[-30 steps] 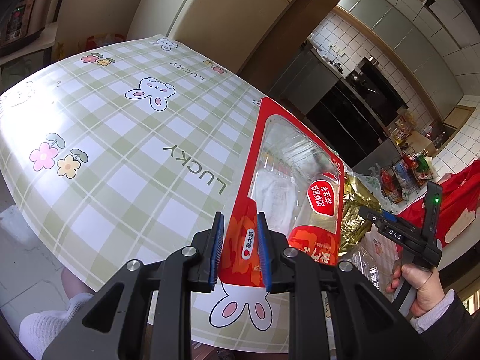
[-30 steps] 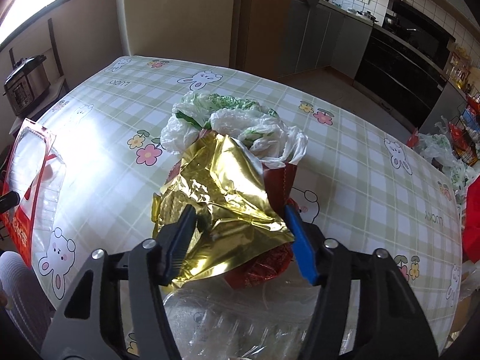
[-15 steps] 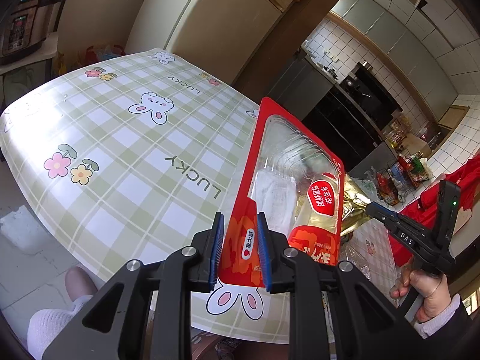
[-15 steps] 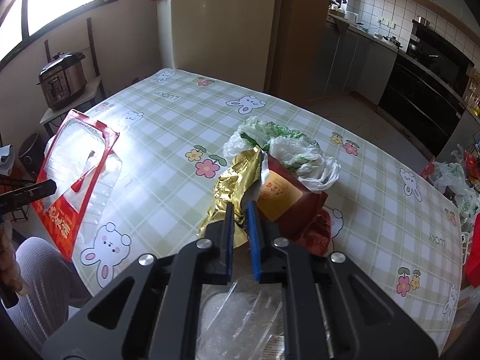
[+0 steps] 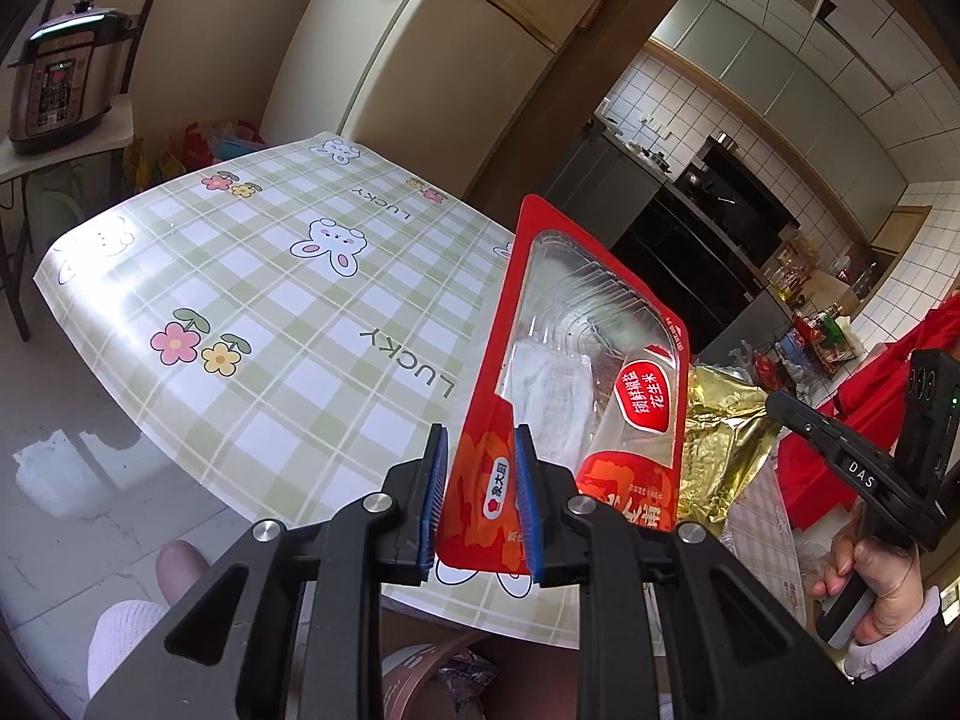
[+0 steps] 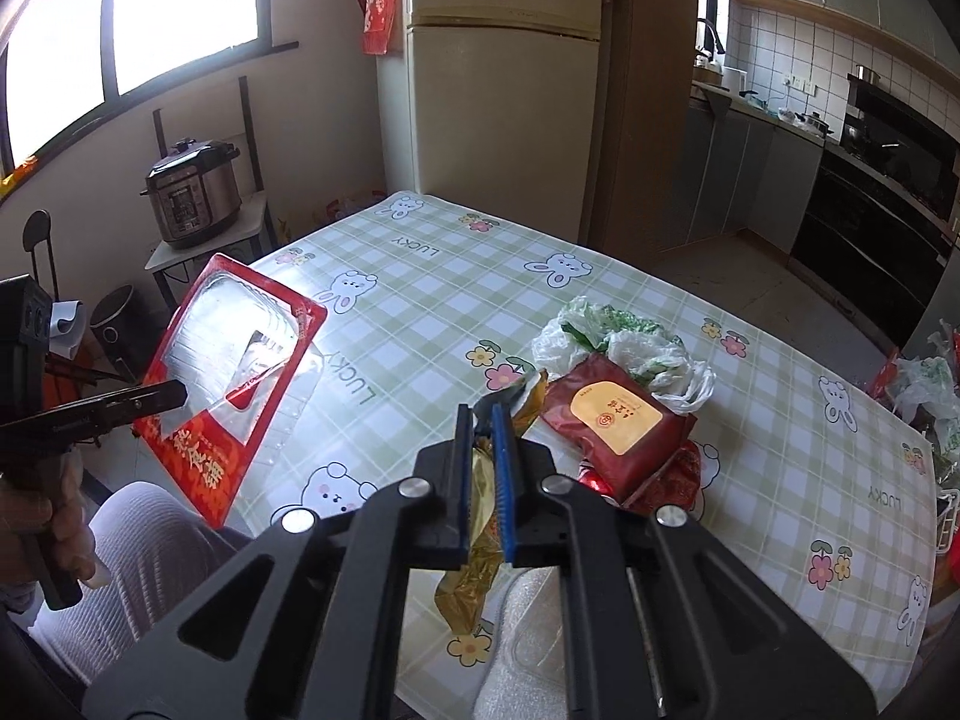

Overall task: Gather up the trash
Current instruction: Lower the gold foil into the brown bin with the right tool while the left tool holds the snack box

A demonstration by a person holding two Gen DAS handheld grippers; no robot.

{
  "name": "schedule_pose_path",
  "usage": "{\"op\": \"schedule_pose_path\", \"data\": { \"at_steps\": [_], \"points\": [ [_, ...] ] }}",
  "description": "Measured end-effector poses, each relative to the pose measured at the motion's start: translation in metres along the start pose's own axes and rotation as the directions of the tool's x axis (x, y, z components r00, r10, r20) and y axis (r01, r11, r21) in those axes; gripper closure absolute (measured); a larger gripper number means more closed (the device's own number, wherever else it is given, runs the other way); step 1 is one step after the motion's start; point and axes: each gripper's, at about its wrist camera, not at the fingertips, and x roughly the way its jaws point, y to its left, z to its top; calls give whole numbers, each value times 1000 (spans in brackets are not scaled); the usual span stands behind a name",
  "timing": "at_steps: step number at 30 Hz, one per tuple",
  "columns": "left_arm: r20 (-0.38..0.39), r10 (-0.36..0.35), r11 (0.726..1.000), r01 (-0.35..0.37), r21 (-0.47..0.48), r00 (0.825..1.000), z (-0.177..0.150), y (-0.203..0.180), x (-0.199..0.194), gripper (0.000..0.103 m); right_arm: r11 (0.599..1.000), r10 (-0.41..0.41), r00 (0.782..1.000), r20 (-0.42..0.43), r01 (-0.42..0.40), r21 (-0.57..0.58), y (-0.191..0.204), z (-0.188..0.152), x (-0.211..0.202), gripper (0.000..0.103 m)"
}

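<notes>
Both hands have risen since the earlier frames, so more of the room shows above the bench [image 5: 252,312] in each view, and the right tool's jaws, which stood wide around the gold wrapper a second ago, have just been closing and now pinch it. Seen from the left wrist, the left tool [image 5: 480,480] stays narrowly clamped on the lower red corner of the red snack packet [image 5: 576,360], which stands upright off the bench with its clear window facing the camera; the tool points downward at a moderate slant, and the right hand [image 5: 870,594] shows at the far right edge. From the right wrist, the right tool [image 6: 480,468] is nearly shut on a fold of the gold wrapper [image 6: 474,552], which hangs below the pads; it too slants down, over the near bench edge. A dark red pouch [image 6: 618,426] and crumpled white bags [image 6: 624,342] remain on the bench. Probably best is to lift both pieces clear and keep each pinch firm, since thin foil can slip.
</notes>
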Motion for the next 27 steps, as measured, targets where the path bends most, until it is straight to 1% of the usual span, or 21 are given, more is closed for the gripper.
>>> {"op": "schedule_pose_path", "data": {
  "at_steps": [6, 13, 18, 27],
  "points": [
    [25, 3, 1000, -4, 28, 1000, -4, -3, -26, 81, 999, 41, 999, 28, -41, -6, 25, -9, -29, 93],
    [55, 6, 999, -8, 40, 998, -8, -3, -58, 81, 998, 64, 997, 44, -64, -15, 49, -26, -63, 93],
    [68, -2, 999, -1, 46, 998, -10, -4, -74, 81, 997, 83, 996, 37, -82, -13, 62, -43, -86, 93],
    [90, -31, 997, 25, 74, 995, -16, -17, -98, 81, 997, 75, 997, 13, -75, -18, 75, -71, -116, 93]
  ]
}}
